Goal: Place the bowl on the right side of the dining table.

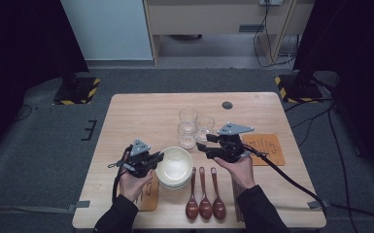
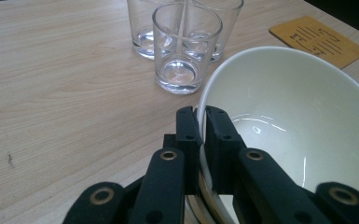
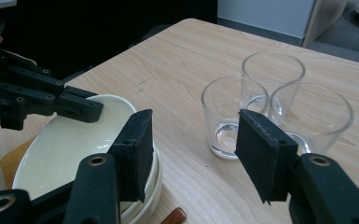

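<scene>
Wooden table (image 1: pixel 141 111) carried our setting, kept central within reach. We had the left gripper (image 2: pixel 201 135) clamped on the rim of the top bowl (image 1: pixel 174 165) of the stack, ready to lift it. Our right gripper (image 3: pixel 191 154) stood half open, holding nothing, aimed toward the nearest glass (image 3: pixel 227 116).

Glossy white ceramic bowl (image 2: pixel 298 121), clear glass tumblers (image 2: pixel 186 46), matt pale wooden table (image 2: pixel 65 84)

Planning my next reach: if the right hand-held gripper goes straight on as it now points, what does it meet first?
Probably the nearest glass: the right hand-held gripper has it framed between its open jaws, though depth is hard to judge.
</scene>
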The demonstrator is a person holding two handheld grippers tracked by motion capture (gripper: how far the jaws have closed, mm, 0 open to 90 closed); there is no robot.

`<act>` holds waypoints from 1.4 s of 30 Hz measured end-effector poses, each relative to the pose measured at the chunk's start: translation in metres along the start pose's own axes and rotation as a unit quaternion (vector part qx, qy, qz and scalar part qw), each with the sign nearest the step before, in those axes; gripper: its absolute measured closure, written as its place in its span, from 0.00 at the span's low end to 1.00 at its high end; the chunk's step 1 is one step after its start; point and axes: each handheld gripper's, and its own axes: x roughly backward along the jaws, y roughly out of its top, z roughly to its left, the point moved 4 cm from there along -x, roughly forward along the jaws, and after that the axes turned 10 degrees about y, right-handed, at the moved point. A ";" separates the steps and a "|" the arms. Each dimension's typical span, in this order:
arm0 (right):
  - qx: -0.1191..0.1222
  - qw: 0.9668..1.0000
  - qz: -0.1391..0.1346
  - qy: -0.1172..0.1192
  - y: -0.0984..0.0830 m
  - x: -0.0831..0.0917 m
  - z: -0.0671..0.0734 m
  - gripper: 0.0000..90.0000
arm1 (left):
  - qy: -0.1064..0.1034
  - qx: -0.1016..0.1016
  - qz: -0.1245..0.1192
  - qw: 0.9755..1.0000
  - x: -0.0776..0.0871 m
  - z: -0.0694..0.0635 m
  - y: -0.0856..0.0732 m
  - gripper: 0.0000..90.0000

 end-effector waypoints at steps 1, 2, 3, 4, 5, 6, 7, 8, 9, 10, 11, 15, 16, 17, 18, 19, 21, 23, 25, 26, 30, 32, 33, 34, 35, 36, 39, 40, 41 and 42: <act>0.002 1.000 0.003 0.001 0.000 -0.002 0.001 0.51 | 0.002 -0.003 0.001 1.000 0.000 0.001 0.000 0.93; 0.005 1.000 0.006 0.002 0.000 -0.005 0.003 0.51 | 0.000 0.000 0.000 1.000 0.000 0.000 0.000 0.93; 0.004 1.000 0.006 0.007 0.000 -0.008 0.006 0.52 | 0.000 0.000 0.000 1.000 0.000 0.000 0.000 0.93; 0.004 1.000 0.008 0.009 -0.001 -0.010 0.007 0.52 | 0.000 -0.001 0.000 1.000 0.000 0.000 0.000 0.93; 0.005 1.000 0.013 0.009 -0.002 -0.013 0.009 0.52 | -0.001 -0.001 0.000 1.000 0.000 0.000 0.000 0.93; 0.009 1.000 0.017 0.009 -0.003 -0.016 0.010 0.52 | -0.001 -0.001 0.000 1.000 0.000 0.000 0.000 0.93; 0.011 1.000 0.022 0.010 -0.004 -0.020 0.012 0.52 | -0.001 -0.001 0.000 1.000 0.000 0.000 0.000 0.93; 0.012 0.999 0.027 0.012 -0.006 -0.023 0.013 0.51 | -0.001 -0.001 -0.001 1.000 0.000 0.000 0.000 0.93; 0.013 0.999 0.033 0.013 -0.008 -0.027 0.014 0.52 | -0.001 -0.001 -0.001 1.000 0.000 0.000 0.000 0.93; 0.015 0.999 0.039 0.013 -0.009 -0.030 0.016 0.52 | -0.002 -0.002 0.000 1.000 0.000 0.000 0.000 0.93; 0.015 0.999 0.042 0.014 -0.011 -0.033 0.016 0.52 | -0.002 -0.002 -0.001 1.000 0.000 0.000 0.000 0.93; 0.014 0.998 0.053 0.014 -0.016 -0.040 0.017 0.55 | -0.001 -0.004 -0.001 1.000 0.000 0.000 0.000 0.93; 0.013 0.998 0.055 0.014 -0.017 -0.041 0.018 0.56 | -0.001 -0.004 -0.001 1.000 0.000 0.000 0.000 0.93; 0.014 0.998 0.057 0.014 -0.018 -0.043 0.018 0.58 | -0.001 -0.005 -0.002 1.000 0.000 0.000 0.000 0.93; 0.015 0.998 0.060 0.015 -0.018 -0.044 0.019 0.60 | -0.001 -0.005 -0.002 1.000 0.000 0.000 0.000 0.93; 0.017 0.998 0.064 0.015 -0.019 -0.046 0.019 0.61 | 0.000 -0.007 -0.002 1.000 0.000 0.000 0.000 0.93; 0.019 0.997 0.071 0.013 -0.020 -0.050 0.021 0.66 | 0.000 -0.007 -0.002 1.000 0.000 0.000 0.000 0.93; 0.021 0.996 0.081 0.009 -0.022 -0.054 0.022 0.71 | 0.000 -0.008 -0.003 1.000 0.000 0.000 0.000 0.93; 0.014 0.996 0.085 0.012 -0.023 -0.057 0.022 0.76 | 0.001 -0.009 -0.003 1.000 0.001 0.000 0.000 0.93; 0.008 0.996 0.083 0.014 -0.023 -0.057 0.022 0.79 | 0.001 -0.009 -0.003 1.000 0.001 0.000 0.000 0.93; -0.004 0.997 0.081 0.021 -0.023 -0.059 0.025 0.87 | 0.002 -0.010 -0.004 1.000 0.001 -0.001 0.001 0.93; -0.008 0.996 0.081 0.019 -0.023 -0.059 0.025 0.87 | 0.003 -0.011 -0.005 1.000 0.001 -0.001 0.001 0.93; -0.010 0.997 0.080 0.019 -0.023 -0.059 0.025 0.87 | 0.004 -0.012 -0.005 1.000 0.001 -0.001 0.001 0.93; -0.012 0.997 0.080 0.019 -0.023 -0.060 0.025 0.87 | 0.004 -0.012 -0.005 1.000 0.001 -0.001 0.001 0.93; -0.011 0.996 0.081 0.019 -0.023 -0.060 0.025 0.87 | 0.004 -0.012 -0.005 1.000 0.001 -0.001 0.001 0.93; -0.011 0.996 0.081 0.018 -0.023 -0.060 0.025 0.87 | 0.005 -0.013 -0.006 1.000 0.001 -0.001 0.001 0.93; 0.003 0.996 0.090 0.007 -0.022 -0.063 0.026 0.89 | 0.005 -0.013 -0.006 1.000 0.001 -0.001 0.001 0.93; 0.004 0.996 0.090 0.000 -0.022 -0.063 0.027 0.90 | 0.005 -0.013 -0.006 1.000 0.001 -0.001 0.001 0.93; 0.006 0.996 0.093 -0.003 -0.021 -0.064 0.028 0.91 | 0.006 -0.013 -0.007 1.000 0.001 -0.001 0.001 0.93; 0.006 0.996 0.093 -0.009 -0.021 -0.064 0.028 0.92 | 0.006 -0.013 -0.007 1.000 0.001 -0.002 0.001 0.93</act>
